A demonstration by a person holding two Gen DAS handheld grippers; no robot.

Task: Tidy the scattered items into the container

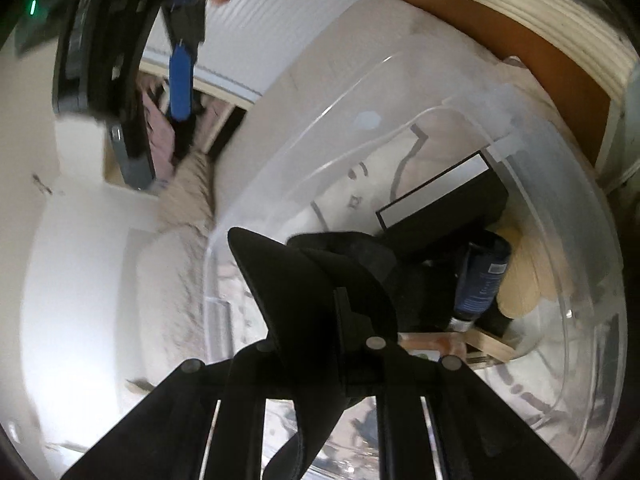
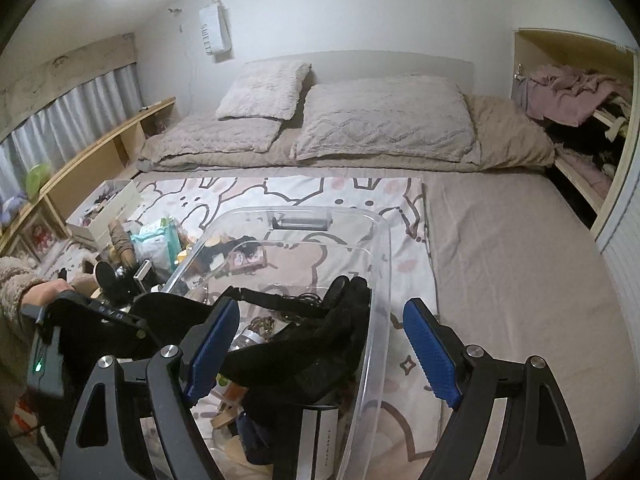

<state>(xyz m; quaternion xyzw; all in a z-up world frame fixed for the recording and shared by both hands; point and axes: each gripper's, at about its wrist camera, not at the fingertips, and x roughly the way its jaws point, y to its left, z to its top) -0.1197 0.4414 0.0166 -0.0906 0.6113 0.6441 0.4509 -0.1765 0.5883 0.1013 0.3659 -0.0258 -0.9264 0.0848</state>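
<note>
The clear plastic container (image 2: 376,264) stands on a white blanket (image 2: 280,192) printed with grey-outlined rabbits and pale pink spots; inside the container lie a black cloth (image 2: 320,344), a black box (image 1: 448,208) with a white face, and a dark navy bottle (image 1: 482,280) with pale lettering. Beyond the container the pillows (image 2: 384,120) and bedspread (image 2: 520,248) are beige-grey. Beside the container, the right gripper (image 2: 320,348) has bright blue ribbed pads (image 2: 430,352) on a black frame.
</note>
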